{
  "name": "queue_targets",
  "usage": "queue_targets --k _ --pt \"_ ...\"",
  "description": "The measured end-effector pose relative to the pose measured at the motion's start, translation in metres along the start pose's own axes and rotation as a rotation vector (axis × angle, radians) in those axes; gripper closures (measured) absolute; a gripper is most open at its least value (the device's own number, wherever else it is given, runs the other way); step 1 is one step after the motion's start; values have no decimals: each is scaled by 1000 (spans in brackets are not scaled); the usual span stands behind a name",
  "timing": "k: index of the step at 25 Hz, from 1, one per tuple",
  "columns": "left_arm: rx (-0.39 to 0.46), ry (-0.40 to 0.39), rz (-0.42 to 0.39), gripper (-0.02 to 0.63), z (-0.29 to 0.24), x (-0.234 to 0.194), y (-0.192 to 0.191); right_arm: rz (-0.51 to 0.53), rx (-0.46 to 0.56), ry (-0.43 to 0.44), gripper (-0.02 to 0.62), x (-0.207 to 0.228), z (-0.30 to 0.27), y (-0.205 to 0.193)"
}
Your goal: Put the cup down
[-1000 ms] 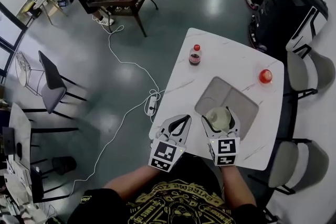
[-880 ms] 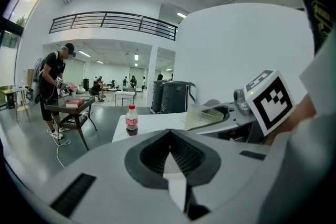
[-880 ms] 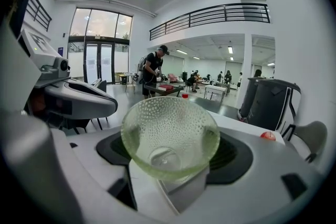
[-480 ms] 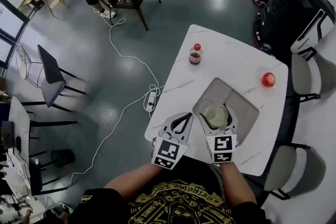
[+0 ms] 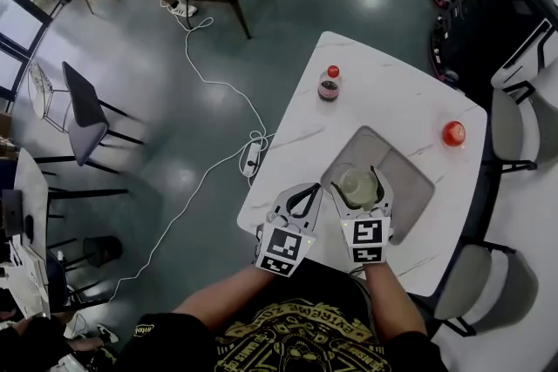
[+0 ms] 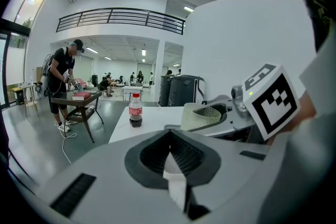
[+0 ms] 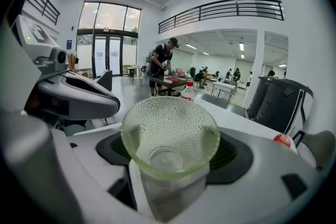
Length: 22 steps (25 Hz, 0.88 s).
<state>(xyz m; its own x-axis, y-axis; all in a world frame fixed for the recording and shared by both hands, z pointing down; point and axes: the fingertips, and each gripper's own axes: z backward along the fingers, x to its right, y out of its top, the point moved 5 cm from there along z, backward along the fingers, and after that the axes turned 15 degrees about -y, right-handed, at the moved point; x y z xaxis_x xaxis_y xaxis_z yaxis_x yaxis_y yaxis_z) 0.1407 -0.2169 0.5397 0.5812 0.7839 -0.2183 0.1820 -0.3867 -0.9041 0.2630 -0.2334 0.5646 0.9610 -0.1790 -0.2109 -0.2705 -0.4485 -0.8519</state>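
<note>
Head view first: the right gripper (image 5: 358, 179) is clamping the cup (image 5: 357, 186) over the near left part of the grey mat (image 5: 410, 187), close to the near edge of the table (image 5: 384, 91). The left gripper (image 5: 303, 198) is hanging just beside it, and the cola bottle (image 5: 329, 86) is standing well apart by the far edge. Only this view is giving the cup's place on the table, but not whether its base is touching the mat. The left gripper view is showing its 2 jaws meeting at the tips on nothing, with the cup side-on and its foot hidden. The right gripper view is showing what the others are not: a dimpled, flared, empty glass, pinched low between both jaws. My worry is that opening before the base is seated would be dropping or tipping it, and the neighbouring gripper could be clipping the wide rim.
</note>
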Motion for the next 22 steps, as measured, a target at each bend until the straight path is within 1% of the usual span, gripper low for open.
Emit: queue_targets --k 10,17,22 --pt "-45 28 -1 598 -9 -4 -20 22 -12 27 199 -6 -20 -21" --pt "-71 31 17 598 -17 -8 -29 26 -33 31 199 -5 -34 -32" --pt "-83 59 50 598 -20 -18 -36 28 -41 40 199 -6 -39 -37"
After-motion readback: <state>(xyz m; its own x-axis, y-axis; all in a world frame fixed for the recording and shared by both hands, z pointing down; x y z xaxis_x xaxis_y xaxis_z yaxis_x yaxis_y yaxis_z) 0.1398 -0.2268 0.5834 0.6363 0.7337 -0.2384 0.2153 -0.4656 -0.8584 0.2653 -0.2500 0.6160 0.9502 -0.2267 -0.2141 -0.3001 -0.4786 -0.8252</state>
